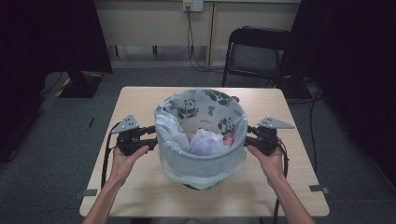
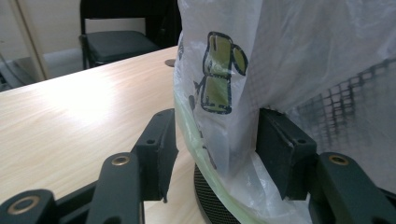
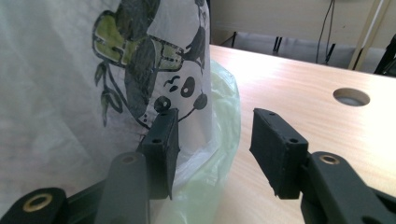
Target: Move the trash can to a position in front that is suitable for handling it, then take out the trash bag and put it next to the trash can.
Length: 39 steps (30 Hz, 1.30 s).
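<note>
standing near the middle of the wooden table (image 1: 140, 100), the waste bin (image 1: 201, 161) wears a white panda-print bag (image 1: 205, 105) folded down over its rim, with a pale green bag (image 1: 205, 183) showing beneath it near the base. crumpled plastic and something pink lie inside.

the left gripper (image 1: 150, 135) comes in level against the bin's left side. in the left gripper view its jaws stand about half open with a fold of the panda-print bag (image 2: 224, 93) between them; the far jaw lies against the plastic, the near one stands just apart from it, so the film is not pinched. the bin's dark mesh wall (image 2: 210, 196) shows low down.

the right gripper (image 1: 250, 135) meets the bin's right side at the same height. in the right gripper view its jaws are also about half open: one jaw rests against the printed bag (image 3: 140, 60), the other stands clear over the table, and loose green film (image 3: 219, 140) bulges into the gap without being clamped.

a dark chair (image 1: 254, 53) stands beyond the table's far edge.
</note>
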Tool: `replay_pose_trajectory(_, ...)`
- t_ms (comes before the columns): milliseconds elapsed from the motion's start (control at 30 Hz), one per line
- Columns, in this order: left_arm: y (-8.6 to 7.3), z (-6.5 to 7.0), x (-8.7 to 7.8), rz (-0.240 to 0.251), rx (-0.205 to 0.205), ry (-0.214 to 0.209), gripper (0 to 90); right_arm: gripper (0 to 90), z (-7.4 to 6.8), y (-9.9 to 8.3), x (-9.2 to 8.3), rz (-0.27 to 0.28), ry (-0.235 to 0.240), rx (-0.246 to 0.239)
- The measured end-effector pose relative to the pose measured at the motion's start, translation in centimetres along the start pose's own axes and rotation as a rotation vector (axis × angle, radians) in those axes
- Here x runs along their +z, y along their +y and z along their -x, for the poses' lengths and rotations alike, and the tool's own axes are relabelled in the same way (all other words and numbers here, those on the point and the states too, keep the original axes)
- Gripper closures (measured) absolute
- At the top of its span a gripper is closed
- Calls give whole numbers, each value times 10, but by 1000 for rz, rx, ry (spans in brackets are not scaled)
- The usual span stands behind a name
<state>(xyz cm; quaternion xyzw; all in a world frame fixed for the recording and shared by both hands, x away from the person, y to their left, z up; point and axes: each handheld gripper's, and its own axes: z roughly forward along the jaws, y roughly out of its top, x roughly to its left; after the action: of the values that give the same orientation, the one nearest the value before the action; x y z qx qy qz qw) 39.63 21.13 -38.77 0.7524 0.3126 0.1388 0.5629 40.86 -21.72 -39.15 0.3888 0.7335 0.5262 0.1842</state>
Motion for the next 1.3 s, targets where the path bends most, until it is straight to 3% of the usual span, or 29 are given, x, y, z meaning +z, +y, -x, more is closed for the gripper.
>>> replay_pose_trajectory(100, 1, 3, 1, -11, 7, -16, 466, 512, 1, 0, -4, -19, 14, 17)
replay_pose_trajectory(267, 1, 9, 4, -13, 8, -26, 432, 503, 1, -1, -13, -25, -6, -15)
replay_pose_trajectory(367, 1, 11, 4, -12, 8, -34, 436, 512, 3, -2, -15, -27, 4, 3)
replay_pose_trajectory(533, 1, 11, 3, -25, 11, -83, 439, 509, 3, -4, -20, -34, 17, 16)
replay_pose_trajectory(600, 2, 10, 2, -30, 4, -81, 372, 443, 3, -3, -20, -40, 2, 7)
replay_pose_trajectory(767, 4, 5, 1, -21, 0, -91, 304, 356, 5, 1, -20, -59, -29, -4)
replay_pose_trajectory(800, 5, 5, 0, -13, -4, -87, 245, 348, 6, 3, -21, -43, -21, 3)
replay_pose_trajectory(867, 7, 3, -3, -11, 0, -70, 226, 335, 8, 7, -24, -26, -18, 6)
replay_pose_trajectory(967, 10, 1, -9, 0, 1, -60, 226, 331, 11, 17, -31, 24, 16, 18)
replay_pose_trajectory(1167, 18, -1, -34, 68, -6, -43, 253, 342, 6, 27, -43, 71, 48, 25)
replay_pose_trajectory(1300, 31, 4, -43, 90, 21, -70, 268, 339, 8, 33, -49, 76, 71, 55)
